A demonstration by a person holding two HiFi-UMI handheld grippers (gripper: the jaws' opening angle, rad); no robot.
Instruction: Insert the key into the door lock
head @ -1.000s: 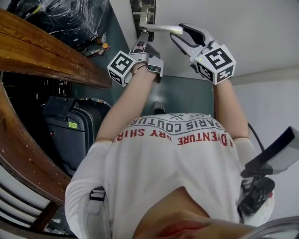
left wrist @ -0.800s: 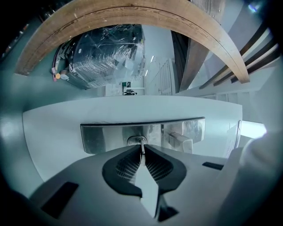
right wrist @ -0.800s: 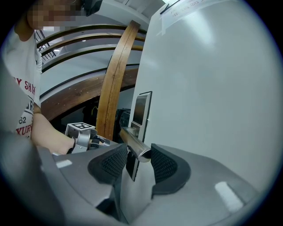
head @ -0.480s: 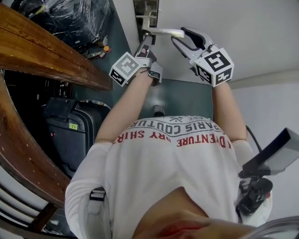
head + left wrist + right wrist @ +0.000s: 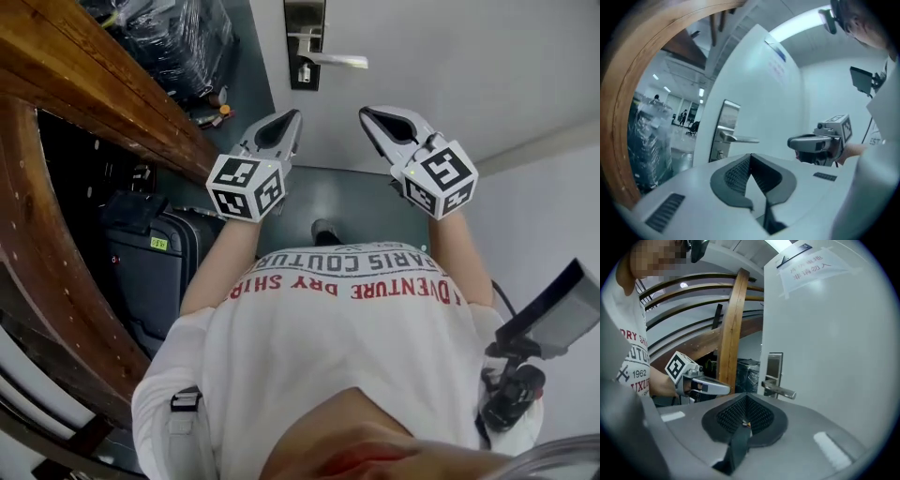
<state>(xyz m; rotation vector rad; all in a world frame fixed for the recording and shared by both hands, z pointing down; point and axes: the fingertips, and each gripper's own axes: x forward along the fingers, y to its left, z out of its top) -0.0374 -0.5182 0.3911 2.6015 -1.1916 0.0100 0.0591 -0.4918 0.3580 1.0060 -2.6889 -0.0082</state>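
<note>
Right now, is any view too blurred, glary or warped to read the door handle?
Head view: evenly lit and sharp, door handle clear, deep shadow beneath the wooden rail. Left gripper view: heavy fisheye, dark corners, ceiling light blown out, handle readable. Right gripper view: same fisheye, handle clear, door notice washed out.

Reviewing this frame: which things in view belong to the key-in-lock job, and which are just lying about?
Part of the job:
- lock plate with keyhole
- door handle
- left gripper and right gripper, both shut
- key: not clearly visible

Lying about:
- black suitcase
- plastic-wrapped bundle
- wooden rail
</note>
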